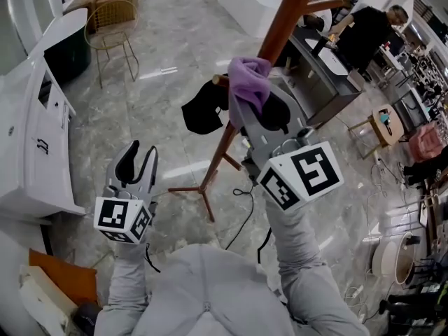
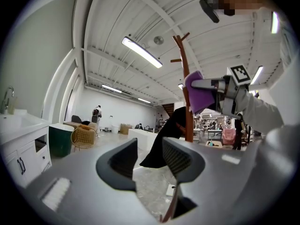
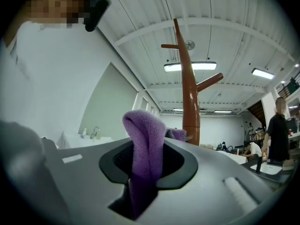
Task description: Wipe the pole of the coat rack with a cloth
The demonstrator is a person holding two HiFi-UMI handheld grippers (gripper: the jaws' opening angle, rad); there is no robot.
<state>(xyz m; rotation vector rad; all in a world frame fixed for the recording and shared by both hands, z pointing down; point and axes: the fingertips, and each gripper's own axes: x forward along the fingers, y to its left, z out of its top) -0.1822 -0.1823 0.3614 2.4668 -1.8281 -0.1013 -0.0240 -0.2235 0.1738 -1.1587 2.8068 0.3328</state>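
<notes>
The brown coat-rack pole [image 1: 283, 19] slants from the top right down to its legs [image 1: 203, 191]. It stands upright with side pegs in the right gripper view [image 3: 190, 102]. A purple cloth [image 1: 250, 79] lies against the pole partway up, with my right gripper [image 1: 257, 110] shut on it. The cloth [image 3: 145, 139] stands folded between that gripper's jaws [image 3: 146, 161]. The left gripper view shows the cloth [image 2: 197, 95] against the pole [image 2: 186, 78]. My left gripper [image 1: 138, 161] hangs lower left, apart from the pole. Its jaws [image 2: 149, 159] stand open and hold nothing.
A black garment [image 1: 203, 110] hangs from a peg just left of the cloth. A white cabinet [image 1: 35, 138] runs along the left, with a wicker chair [image 1: 112, 23] behind it. A cable [image 1: 245, 215] lies near the legs. A person in black [image 1: 367, 30] stands at a counter, top right.
</notes>
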